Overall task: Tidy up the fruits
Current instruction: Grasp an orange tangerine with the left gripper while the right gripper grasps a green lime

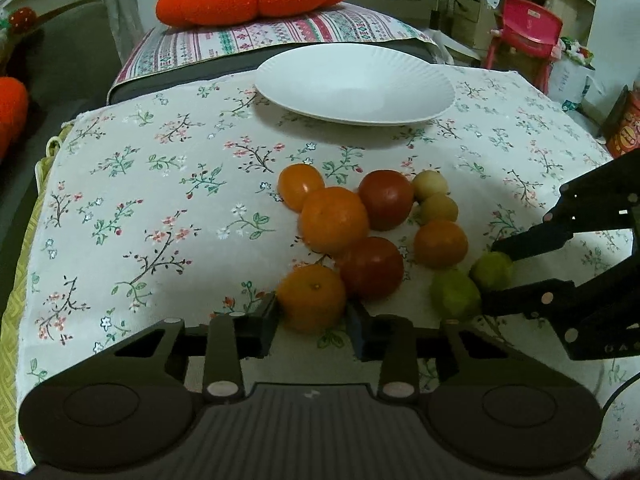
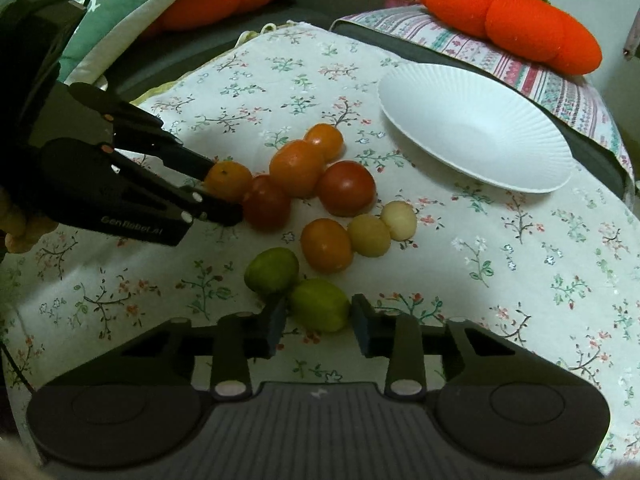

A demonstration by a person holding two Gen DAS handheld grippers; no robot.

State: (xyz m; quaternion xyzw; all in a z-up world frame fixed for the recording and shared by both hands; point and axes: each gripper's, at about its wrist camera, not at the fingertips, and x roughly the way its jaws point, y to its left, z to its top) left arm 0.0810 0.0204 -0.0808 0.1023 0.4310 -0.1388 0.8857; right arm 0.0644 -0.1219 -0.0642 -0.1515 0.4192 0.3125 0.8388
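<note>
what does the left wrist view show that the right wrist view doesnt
Only the left wrist view: a red plastic child's chair and cluttered shelves behind the table.

Only the right wrist view: a teal patterned cushion and the fingers holding the left gripper.

Both: the white ribbed plate, still holding no fruit, the floral tablecloth, the left gripper closed on an orange mandarin, and the right gripper on a green lime.

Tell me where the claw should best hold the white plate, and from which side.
Probably at the rim of the white plate on its side facing the fruit pile, coming low from there: the plate is wide and shallow, and only its thin edge, raised off the cloth, fits between the fingers.
</note>
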